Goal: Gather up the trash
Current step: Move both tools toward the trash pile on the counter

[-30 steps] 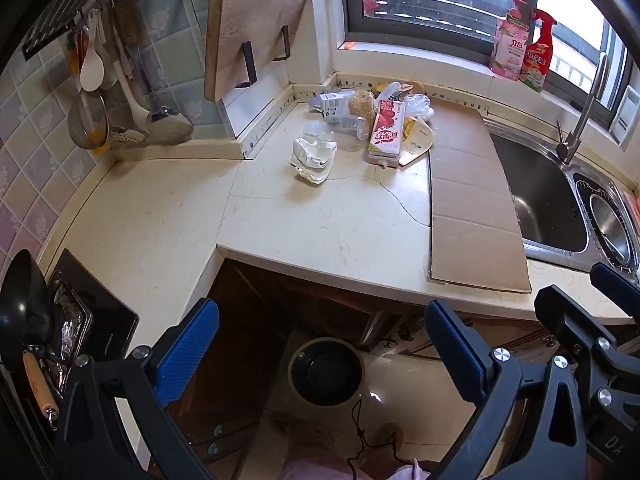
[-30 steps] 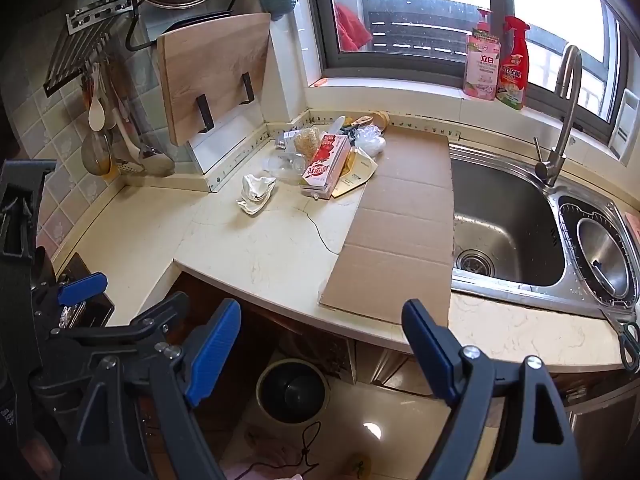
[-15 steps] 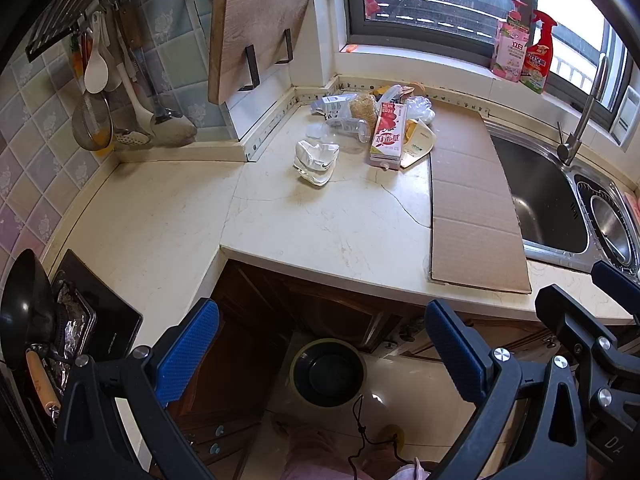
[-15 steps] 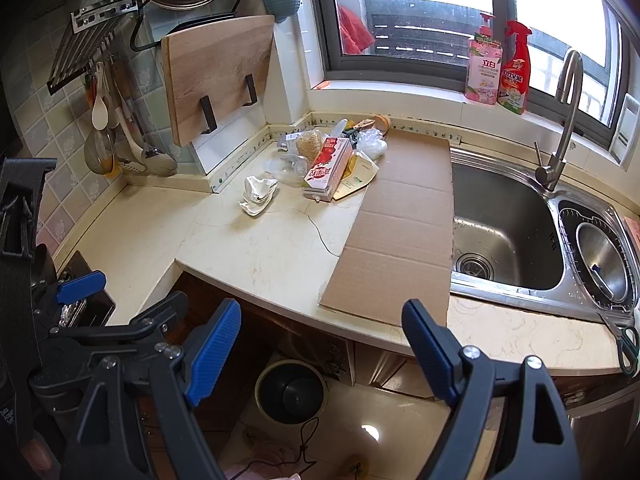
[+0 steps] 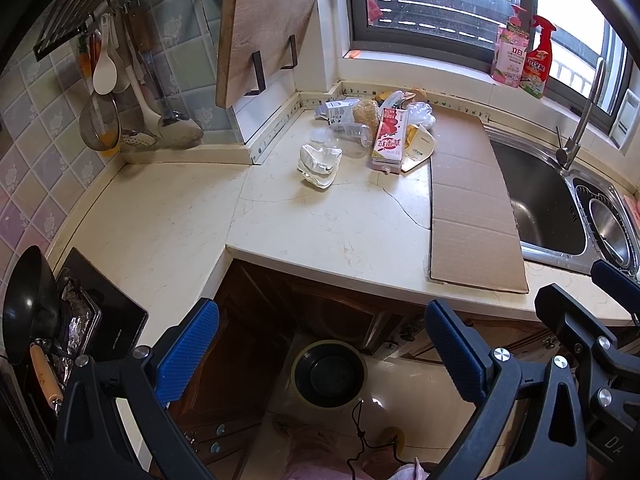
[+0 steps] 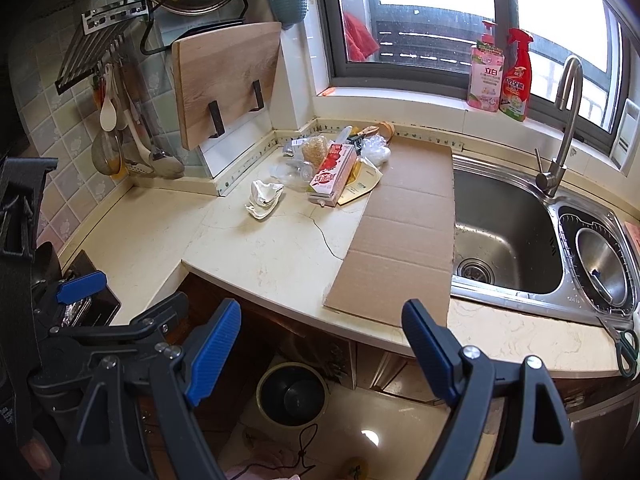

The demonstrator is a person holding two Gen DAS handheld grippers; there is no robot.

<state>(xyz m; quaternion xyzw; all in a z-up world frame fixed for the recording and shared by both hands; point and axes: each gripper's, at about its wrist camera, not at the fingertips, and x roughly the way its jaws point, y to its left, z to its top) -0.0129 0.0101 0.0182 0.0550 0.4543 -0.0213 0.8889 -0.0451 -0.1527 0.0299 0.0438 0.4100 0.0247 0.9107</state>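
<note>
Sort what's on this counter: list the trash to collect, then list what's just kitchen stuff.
For the job:
red milk carton
crumpled white wrapper
clear plastic bottle
white plastic bag
trash bin on the floor

Just lying about:
cutting board
cleaner bottles
scissors

Beside the faucet [image 6: 562, 120], the pink bottle [image 6: 485, 76] on the sill is showing "立白". Print on the red spray bottle [image 6: 516, 80] and the red carton [image 6: 332, 174] is staying too blurred to read.
</note>
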